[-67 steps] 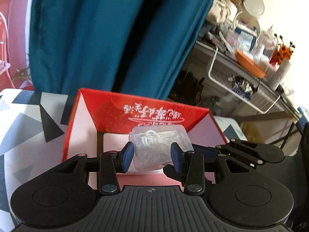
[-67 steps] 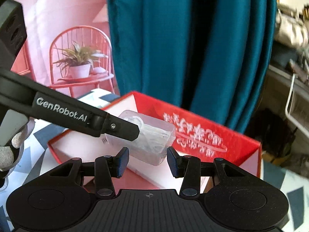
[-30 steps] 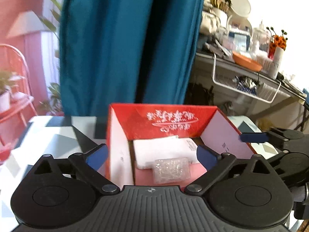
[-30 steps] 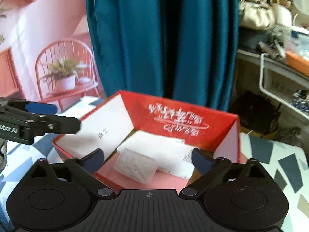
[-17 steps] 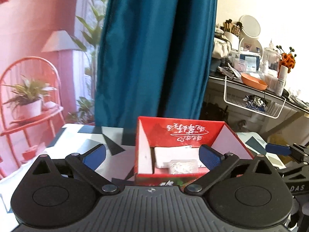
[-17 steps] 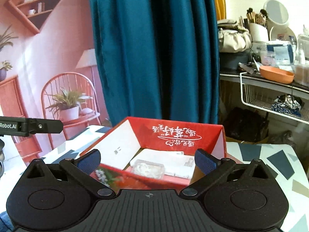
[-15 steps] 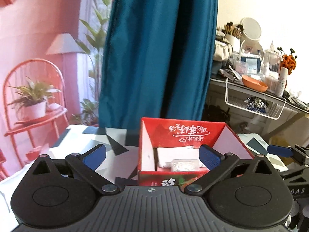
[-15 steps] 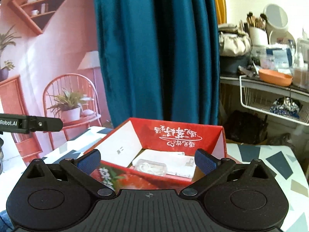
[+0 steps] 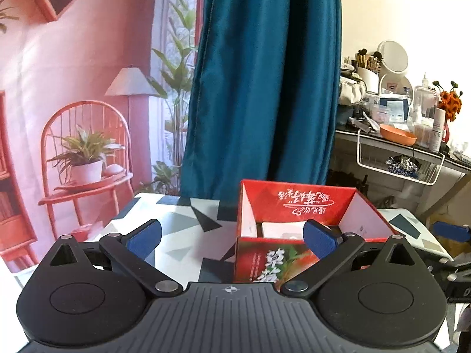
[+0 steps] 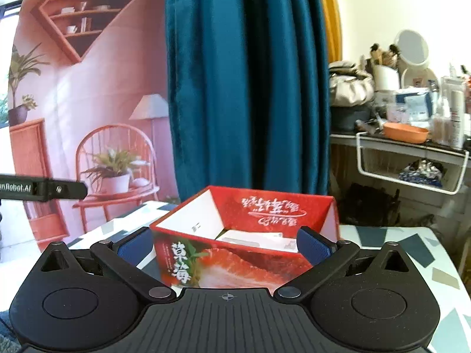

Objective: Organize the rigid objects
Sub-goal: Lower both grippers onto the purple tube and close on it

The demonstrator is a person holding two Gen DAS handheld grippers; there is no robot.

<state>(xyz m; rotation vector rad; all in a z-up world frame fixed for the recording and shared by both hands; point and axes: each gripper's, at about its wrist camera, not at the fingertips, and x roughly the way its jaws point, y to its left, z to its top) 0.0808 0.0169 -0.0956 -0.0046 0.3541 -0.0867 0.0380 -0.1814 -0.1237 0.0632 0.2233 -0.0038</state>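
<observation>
At the left edge of the right wrist view, the black finger of the left gripper (image 10: 44,189) carries white lettering that reads "nRobot.AI", its start cut off by the frame. The red box (image 10: 235,267) shows large white Chinese characters "草莓" on its near outer wall at lower centre. White brush-style characters on its far inner wall appear upside down and cannot be read.

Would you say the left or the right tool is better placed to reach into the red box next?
Right, probably: the red box sits centred between the open right tool, but off-centre for the open left tool.
</observation>
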